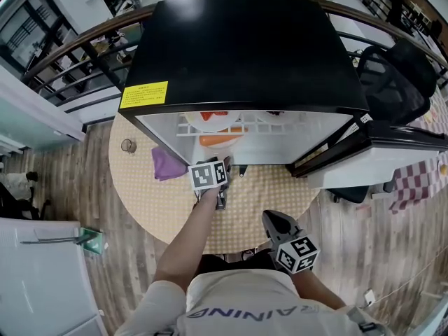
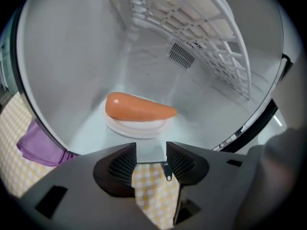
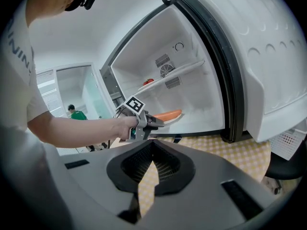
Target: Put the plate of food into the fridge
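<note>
Writing in the head view comes down to a yellow sticker (image 1: 143, 94) on the black-topped fridge (image 1: 245, 47), its red print too small to read. There are also upside-down letters "AINING" on the person's shirt (image 1: 266, 292), with the start of the word cut off. The left gripper (image 1: 231, 168) reaches over the checked table (image 1: 140, 201) to the fridge's open front. The right gripper (image 1: 276, 222) hangs back near the person's body. The fridge's top hides most of the lower compartment, so only a sliver of orange food (image 1: 220, 140) shows. A purple cloth (image 1: 168, 164) lies beside the fridge.

Left gripper view: the jaws are spread wide with only the table's checked cover between them. Just ahead, the white plate (image 2: 136, 126) carrying the orange food sits on the fridge floor, apart from the pads. A small label above the rear vent (image 2: 181, 55) is illegible.

Right gripper view: the jaw tips meet and grip nothing. Shirt letters "NIN" curl off the left edge. The plate is hard to tell from the white fridge floor behind the left gripper, and only the food's end shows.
</note>
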Tool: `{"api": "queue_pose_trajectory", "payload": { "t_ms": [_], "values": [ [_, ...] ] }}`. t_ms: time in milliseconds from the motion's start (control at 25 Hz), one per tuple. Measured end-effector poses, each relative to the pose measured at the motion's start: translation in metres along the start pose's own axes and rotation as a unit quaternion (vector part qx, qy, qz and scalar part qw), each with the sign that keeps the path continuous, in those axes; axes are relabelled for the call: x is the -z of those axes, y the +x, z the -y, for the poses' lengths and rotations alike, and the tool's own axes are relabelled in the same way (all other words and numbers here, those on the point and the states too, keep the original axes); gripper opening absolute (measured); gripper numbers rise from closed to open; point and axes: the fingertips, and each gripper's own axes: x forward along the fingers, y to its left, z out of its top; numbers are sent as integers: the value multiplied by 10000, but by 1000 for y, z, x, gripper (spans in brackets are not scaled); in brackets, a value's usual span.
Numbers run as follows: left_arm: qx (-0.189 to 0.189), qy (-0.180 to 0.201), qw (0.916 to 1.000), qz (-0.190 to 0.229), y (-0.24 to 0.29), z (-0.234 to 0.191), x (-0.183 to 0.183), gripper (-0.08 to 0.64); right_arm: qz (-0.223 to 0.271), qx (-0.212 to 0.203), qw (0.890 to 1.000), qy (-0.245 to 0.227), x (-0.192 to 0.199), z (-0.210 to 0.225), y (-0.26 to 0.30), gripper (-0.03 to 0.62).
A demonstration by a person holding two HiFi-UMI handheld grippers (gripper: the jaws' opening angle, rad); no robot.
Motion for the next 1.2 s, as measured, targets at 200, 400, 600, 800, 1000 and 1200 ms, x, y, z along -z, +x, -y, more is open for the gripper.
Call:
{"api": "queue_pose_trajectory", "payload": {
  "t_ms": [200, 400, 600, 800, 1000, 1200],
  "values": [
    [-5, 156, 9991, 386, -41, 0, 0, 99, 64, -68, 10000, -25, -3, -9, 1, 20],
    [-46, 289, 9959, 850, -94, -7, 2, 26, 207, -132, 9996, -146, -14, -19, 4, 20],
    [92, 640, 9899, 1264, -153, 2, 5, 20, 345, -133, 9988, -330, -28, -30, 5, 20],
    [396, 730, 9790, 1860, -207, 8, 0, 17, 534, -121, 9968, -577, -49, -44, 8, 20],
    [916, 613, 9657, 2350, -255, 16, 0, 14, 683, -111, 9944, -797, -62, -62, 7, 20],
    [910, 1139, 9485, 2811, -293, 22, -5, 14, 799, -83, 9913, -1047, -69, -76, 7, 20]
  ]
}}
